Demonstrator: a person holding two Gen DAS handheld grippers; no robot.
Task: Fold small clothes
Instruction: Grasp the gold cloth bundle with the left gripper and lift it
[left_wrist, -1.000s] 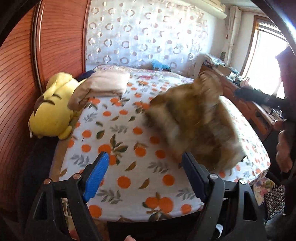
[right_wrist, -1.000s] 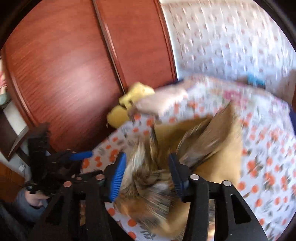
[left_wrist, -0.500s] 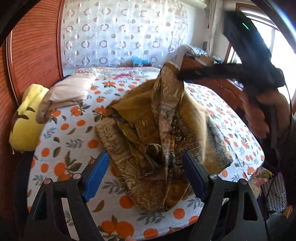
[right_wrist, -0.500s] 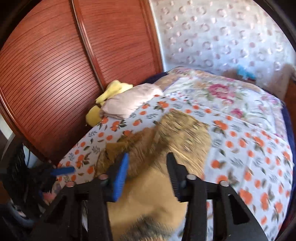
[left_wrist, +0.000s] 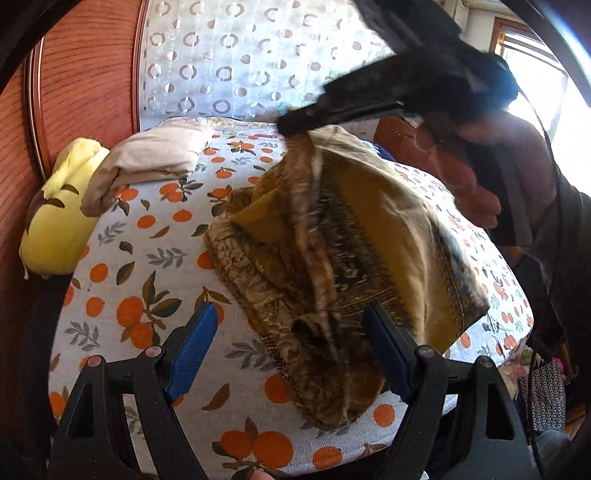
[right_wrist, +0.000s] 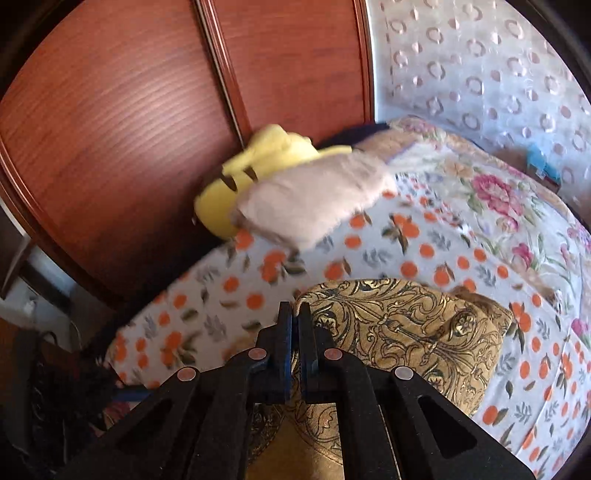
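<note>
A mustard and brown patterned garment (left_wrist: 354, 258) lies crumpled on the orange-print bed sheet (left_wrist: 147, 280). In the left wrist view my left gripper (left_wrist: 289, 310) stands open just in front of the garment's near edge, its blue pads apart from the cloth. My right gripper (left_wrist: 291, 123) reaches in from the upper right. A twisted strip of the garment hangs from its tip down to the heap. In the right wrist view the right gripper (right_wrist: 294, 310) has its jaws closing, almost together, at the garment's (right_wrist: 413, 328) left edge.
A folded beige cloth (left_wrist: 155, 158) and a yellow plush toy (left_wrist: 59, 218) lie at the bed's far left against a red-brown wooden wardrobe (right_wrist: 129, 110). A person's hand (left_wrist: 476, 184) holds the right gripper. A patterned bag (left_wrist: 543, 395) sits on the floor at the right.
The garment came down from the air onto the bed. The right gripper's jaws went from wide apart to nearly together and swung across above the heap. The left gripper edged closer.
</note>
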